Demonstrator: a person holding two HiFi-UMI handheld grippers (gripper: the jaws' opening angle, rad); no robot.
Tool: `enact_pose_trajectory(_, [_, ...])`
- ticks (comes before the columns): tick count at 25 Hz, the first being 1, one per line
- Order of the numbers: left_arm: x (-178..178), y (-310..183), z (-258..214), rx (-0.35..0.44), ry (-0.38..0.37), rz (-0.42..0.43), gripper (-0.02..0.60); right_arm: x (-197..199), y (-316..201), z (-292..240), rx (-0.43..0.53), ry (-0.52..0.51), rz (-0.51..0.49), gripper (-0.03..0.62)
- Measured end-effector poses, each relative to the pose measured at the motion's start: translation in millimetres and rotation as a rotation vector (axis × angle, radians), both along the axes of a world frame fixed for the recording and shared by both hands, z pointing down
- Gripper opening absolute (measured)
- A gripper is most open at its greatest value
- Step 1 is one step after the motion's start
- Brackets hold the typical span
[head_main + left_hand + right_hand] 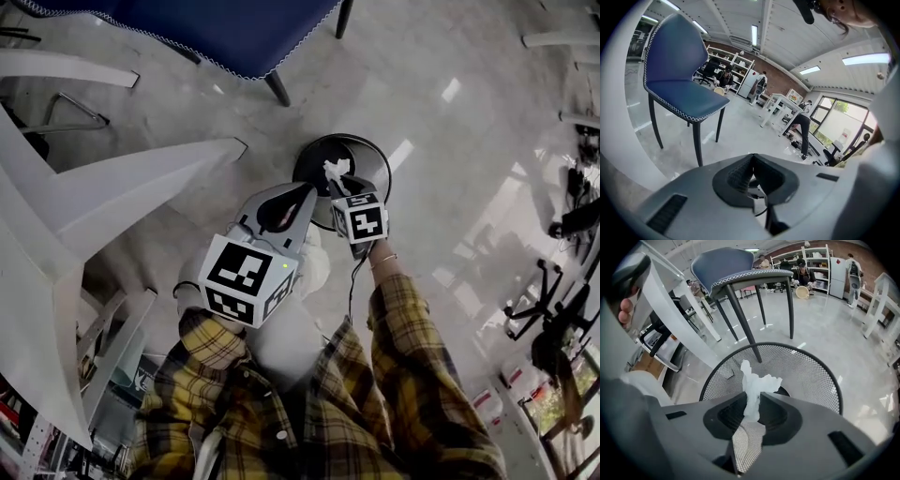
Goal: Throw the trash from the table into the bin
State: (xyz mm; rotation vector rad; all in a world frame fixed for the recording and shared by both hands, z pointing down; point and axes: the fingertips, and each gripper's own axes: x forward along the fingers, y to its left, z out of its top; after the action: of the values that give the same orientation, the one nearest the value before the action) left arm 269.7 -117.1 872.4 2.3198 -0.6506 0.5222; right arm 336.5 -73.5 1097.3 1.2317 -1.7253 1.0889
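White tissue [753, 383] sat pinched in the narrow jaws of the right claw [751, 397], over the mesh bin [808, 366]. The left claw [752, 158], empty, was closed at its tips. The right claw hid the bin's near rim.

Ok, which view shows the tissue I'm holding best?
The right gripper view: the white tissue stands large between the jaws, over the bin. The head view shows the tissue small, above the bin; the left gripper view misses it.
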Motion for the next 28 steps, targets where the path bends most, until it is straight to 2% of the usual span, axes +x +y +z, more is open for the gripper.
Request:
enact_pose_trajectory(6, [-3,-1,7,-0.013,-0.011,0.012,0.009,-1,2,9,-0.033,-0.009,0.016,0.141])
enact_pose_trajectory(13, [-1,2,-39,-0.012,-0.021,0.002,0.009,1,18,-43,-0.047,-0.006,0.011,0.143])
enact_pose_trajectory(17, [-3,12,-92,-0.039,-0.021,-0.022,0.009,4,21,-113,-0.020,0.003,0.009,0.143])
enact_pose_trajectory(22, [-5,27,-191,-0.060,0.024,-0.041,0.009,4,14,-227,0.047,0.009,-0.021,0.143])
enact_pose_trajectory(28, [-24,20,-303,-0.019,0.081,-0.075,0.009,-13,-11,-359,0.157,-0.026,-0.050,0.143])
